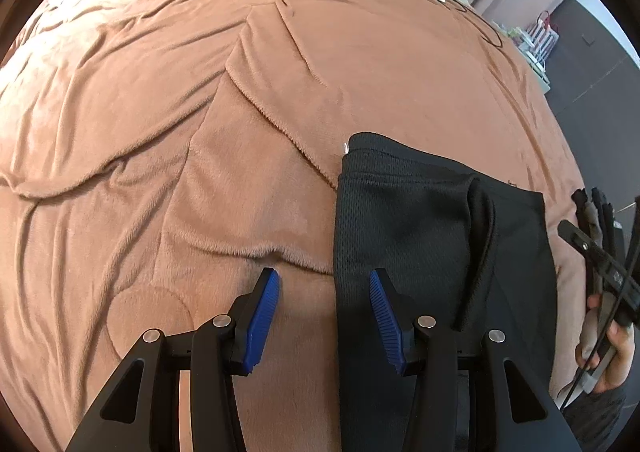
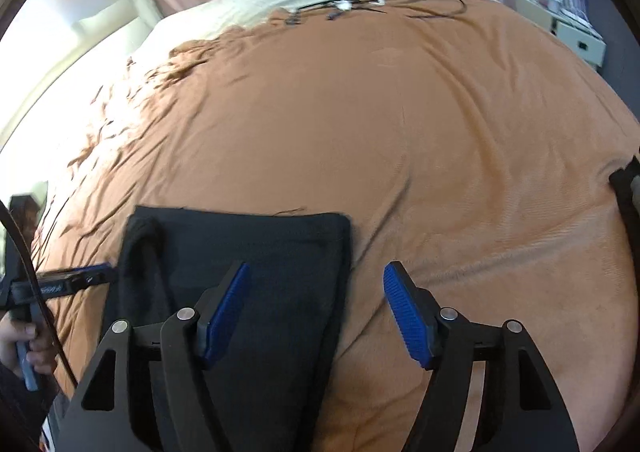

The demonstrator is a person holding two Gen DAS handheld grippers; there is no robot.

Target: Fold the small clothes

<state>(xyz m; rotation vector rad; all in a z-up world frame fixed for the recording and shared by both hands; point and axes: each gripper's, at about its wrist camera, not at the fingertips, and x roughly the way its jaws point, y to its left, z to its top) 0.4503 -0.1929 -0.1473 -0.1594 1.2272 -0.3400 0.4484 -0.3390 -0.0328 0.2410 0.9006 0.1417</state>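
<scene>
Both claws (image 1: 324,280) (image 2: 316,272) gape over folded black garment (image 1: 404,220)'s edges on blanket (image 1: 160,112).

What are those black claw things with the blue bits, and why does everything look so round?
They are tongs that a person holds, one in each hand, for folding clothes. A small camera sits on each, and its wide lens bends everything round. One picture looks out over the left tongs, the other over the right tongs. Both are open and hold nothing. A black garment, already folded over, lies on a brown blanket spread on a bed. At the edge of the left picture you can see the person's hand gripping the other tool.
</scene>
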